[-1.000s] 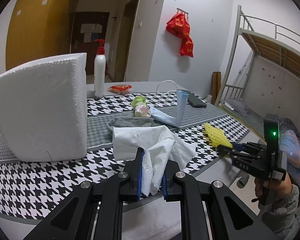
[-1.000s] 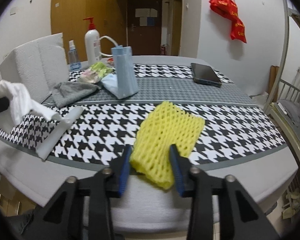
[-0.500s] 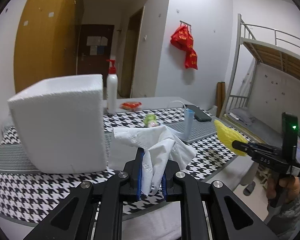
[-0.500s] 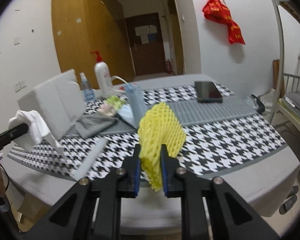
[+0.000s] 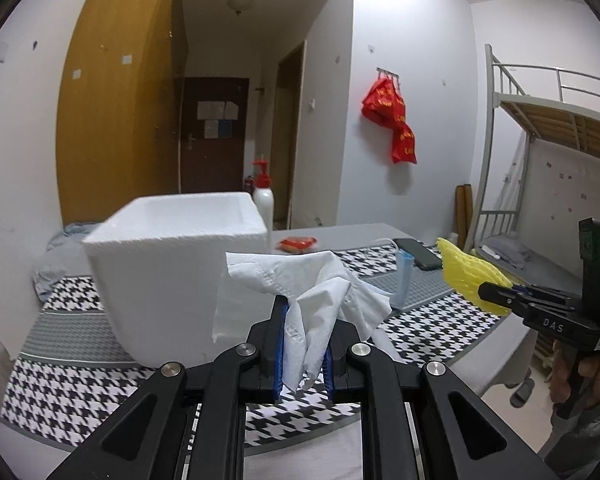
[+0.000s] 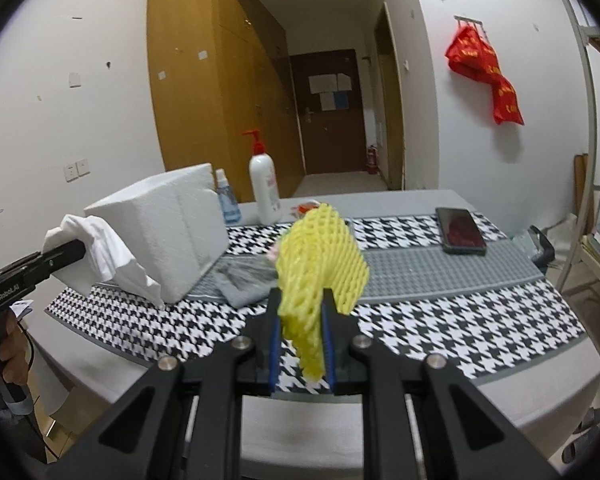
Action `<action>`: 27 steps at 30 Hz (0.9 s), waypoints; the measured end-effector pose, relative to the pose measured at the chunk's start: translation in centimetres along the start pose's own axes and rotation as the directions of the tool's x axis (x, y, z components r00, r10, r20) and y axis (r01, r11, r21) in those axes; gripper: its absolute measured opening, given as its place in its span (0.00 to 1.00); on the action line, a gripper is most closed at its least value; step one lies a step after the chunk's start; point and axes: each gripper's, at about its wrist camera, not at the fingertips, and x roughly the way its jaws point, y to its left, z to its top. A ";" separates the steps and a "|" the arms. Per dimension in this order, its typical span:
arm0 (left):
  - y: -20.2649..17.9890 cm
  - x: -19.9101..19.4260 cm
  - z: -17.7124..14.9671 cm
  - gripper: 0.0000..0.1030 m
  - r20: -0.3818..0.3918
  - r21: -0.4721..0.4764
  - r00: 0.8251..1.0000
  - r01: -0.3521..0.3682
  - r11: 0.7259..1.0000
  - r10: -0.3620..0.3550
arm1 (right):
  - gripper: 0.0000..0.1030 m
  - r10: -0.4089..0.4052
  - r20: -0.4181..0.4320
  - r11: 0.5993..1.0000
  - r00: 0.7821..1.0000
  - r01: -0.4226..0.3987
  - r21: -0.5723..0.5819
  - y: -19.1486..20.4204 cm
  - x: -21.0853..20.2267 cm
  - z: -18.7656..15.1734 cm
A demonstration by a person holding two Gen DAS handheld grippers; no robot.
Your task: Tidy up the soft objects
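A crumpled white tissue hangs in the air over the near table edge, with my left gripper shut on it. The white foam box stands just behind it to the left, open side up. My right gripper is shut on a yellow foam net, which sticks up between the pads, clear of the table. In the left wrist view the right gripper and its net sit at the far right. The right wrist view shows the left gripper with the tissue beside the box.
A houndstooth cloth covers the table. On it lie a grey cloth, a phone, a pump bottle, a small spray bottle, a blue mask and a red packet. A bunk bed stands to the right.
The right jaws closed on the yellow net and lifted it off the table. Both grippers rose and tilted up, the left still carrying the tissue.
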 end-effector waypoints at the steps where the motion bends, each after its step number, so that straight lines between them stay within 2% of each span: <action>1: 0.2 -0.2 0.1 0.15 0.006 0.001 1.000 -0.007 1.000 0.007 | 0.20 0.010 0.004 1.000 1.000 -0.010 -0.005 0.4 0.0 0.2; 13: 1.7 -2.6 1.2 0.15 0.065 0.000 0.993 -0.101 0.995 0.101 | 0.20 0.094 0.039 0.994 0.995 -0.092 -0.066 3.8 -0.1 2.2; 27: 4.0 -4.1 2.2 0.15 0.070 -0.030 0.974 -0.213 0.977 0.214 | 0.20 0.189 0.035 0.977 0.981 -0.184 -0.110 6.7 1.9 5.1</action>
